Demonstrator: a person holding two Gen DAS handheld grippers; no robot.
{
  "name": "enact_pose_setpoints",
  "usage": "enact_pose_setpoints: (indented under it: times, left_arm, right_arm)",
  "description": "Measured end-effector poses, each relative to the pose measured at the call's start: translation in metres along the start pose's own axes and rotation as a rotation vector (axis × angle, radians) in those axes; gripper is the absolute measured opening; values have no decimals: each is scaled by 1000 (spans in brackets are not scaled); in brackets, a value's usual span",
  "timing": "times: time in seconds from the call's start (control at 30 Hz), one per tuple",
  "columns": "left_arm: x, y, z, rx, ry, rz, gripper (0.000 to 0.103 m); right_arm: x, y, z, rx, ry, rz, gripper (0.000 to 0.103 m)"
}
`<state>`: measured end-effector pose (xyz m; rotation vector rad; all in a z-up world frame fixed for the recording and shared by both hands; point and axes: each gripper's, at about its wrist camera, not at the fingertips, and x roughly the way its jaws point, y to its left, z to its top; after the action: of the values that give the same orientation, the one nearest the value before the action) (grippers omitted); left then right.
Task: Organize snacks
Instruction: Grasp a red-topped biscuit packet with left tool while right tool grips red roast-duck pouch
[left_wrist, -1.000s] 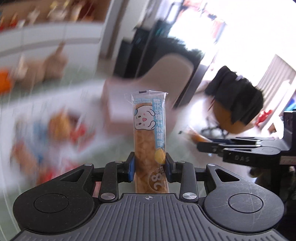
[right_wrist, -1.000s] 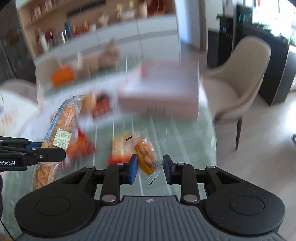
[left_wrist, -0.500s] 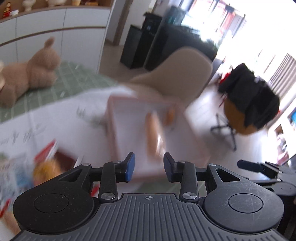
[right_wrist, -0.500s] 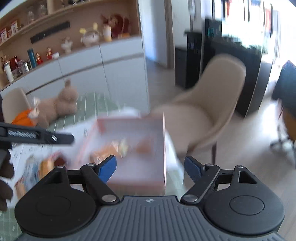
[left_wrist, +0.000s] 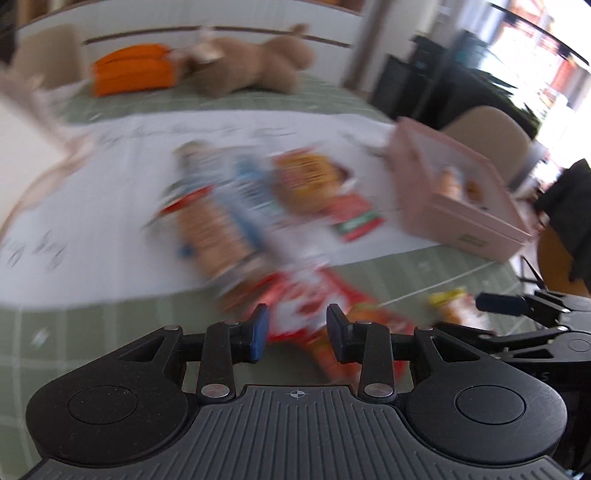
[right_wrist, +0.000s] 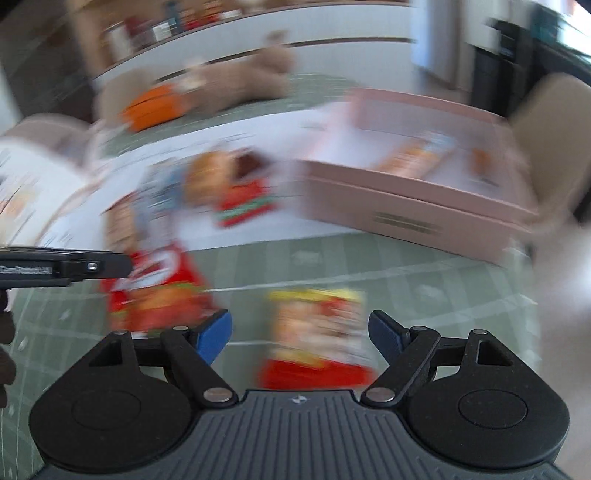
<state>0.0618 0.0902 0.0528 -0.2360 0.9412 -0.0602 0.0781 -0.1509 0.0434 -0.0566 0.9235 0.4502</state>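
Note:
Motion blur smears both views. My left gripper (left_wrist: 297, 332) hovers low over a red snack packet (left_wrist: 306, 299) on the green tablecloth; its jaws stand a little apart with nothing pinched. My right gripper (right_wrist: 301, 334) is opening wide over a yellow and red packet (right_wrist: 317, 325) that lies flat on the table, untouched by the pads. The pink box (left_wrist: 461, 221) sits at the right with a long snack (left_wrist: 448, 181) inside. In the right wrist view the box (right_wrist: 406, 210) is ahead to the right and the left gripper (right_wrist: 110, 264) enters from the left.
Several more snack packets (left_wrist: 229, 206) lie heaped on a white cloth (left_wrist: 92, 221) ahead. A brown teddy bear (left_wrist: 255, 66) and an orange item (left_wrist: 133, 72) rest at the table's far side. A beige chair (left_wrist: 487, 125) stands beyond the pink box.
A second ago each gripper held a snack; both let go over the pink box. Both have since swung down and back toward the loose packets, the right jaws spread wide.

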Motion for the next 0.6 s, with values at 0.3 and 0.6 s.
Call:
enact_pose_setpoints:
  times: [0.3, 0.6]
  left_arm:
    - [-25, 50, -35, -150, 21, 24, 38]
    - [-30, 59, -36, -196, 2, 11, 38]
  right_arm:
    - [80, 86, 38, -134, 75, 111, 85]
    - [61, 83, 28, -196, 142, 142, 57]
